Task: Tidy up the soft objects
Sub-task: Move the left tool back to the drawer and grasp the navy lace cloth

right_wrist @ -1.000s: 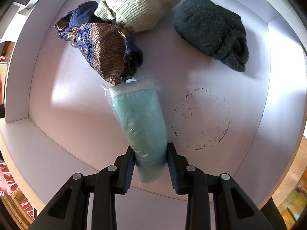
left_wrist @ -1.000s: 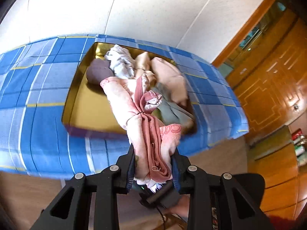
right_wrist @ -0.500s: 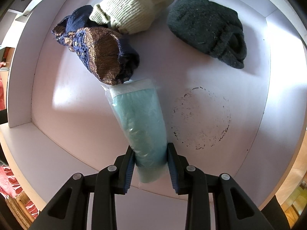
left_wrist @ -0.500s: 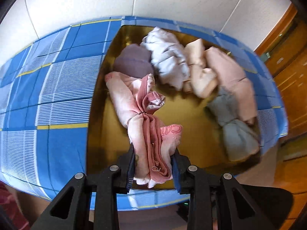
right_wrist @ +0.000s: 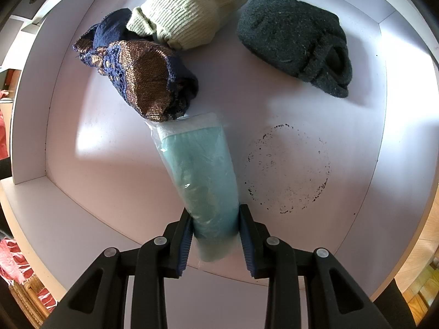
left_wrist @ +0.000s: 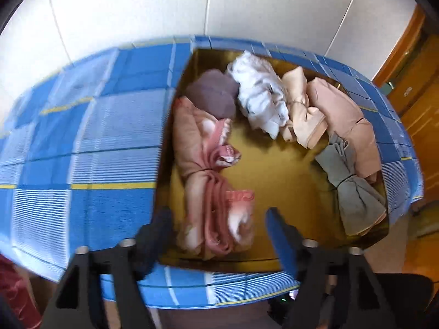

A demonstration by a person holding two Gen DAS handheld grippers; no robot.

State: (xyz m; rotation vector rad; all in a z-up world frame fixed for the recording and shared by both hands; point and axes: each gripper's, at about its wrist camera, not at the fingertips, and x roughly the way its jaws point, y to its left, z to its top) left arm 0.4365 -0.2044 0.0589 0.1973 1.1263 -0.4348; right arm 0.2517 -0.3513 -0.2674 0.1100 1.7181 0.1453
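Left view: pink tied bundle (left_wrist: 211, 192) lies in the gold box (left_wrist: 277, 170), along its left wall, near end close to the front edge. Left gripper (left_wrist: 218, 224) jaws spread wide, one each side of the bundle's near end; frame is motion-blurred but there's visible gap on the right side, so not clamping it

Rest of the box: mauve roll (left_wrist: 214, 93) in the back-left corner touching the pink bundle's far end, white crumpled cloth (left_wrist: 260, 96) against the back edge, peach tied piece (left_wrist: 301, 112) just right of it, bigger peach-pink bundle (left_wrist: 348, 120) along the right wall, grey tied cloth (left_wrist: 354, 192) toward the front-right corner. Middle of the box floor is bare gold. Box sits on a blue checked cloth (left_wrist: 82, 150), white wall behind

Right view: teal roll in clear plastic wrap (right_wrist: 203, 172) pinched at its near end between the right gripper (right_wrist: 215, 230) jaws, pads pressed on both sides. Roll points into a white shelf compartment (right_wrist: 82, 170), far end touching a navy and copper lace garment (right_wrist: 140, 82). That one sits toward the back left, touching a cream ribbed knit (right_wrist: 189, 13) at the back edge. Dark green knit (right_wrist: 296, 38) near the back-right corner, apart from the others. Speckled ring stain (right_wrist: 288, 170) on the shelf floor just right of the teal roll
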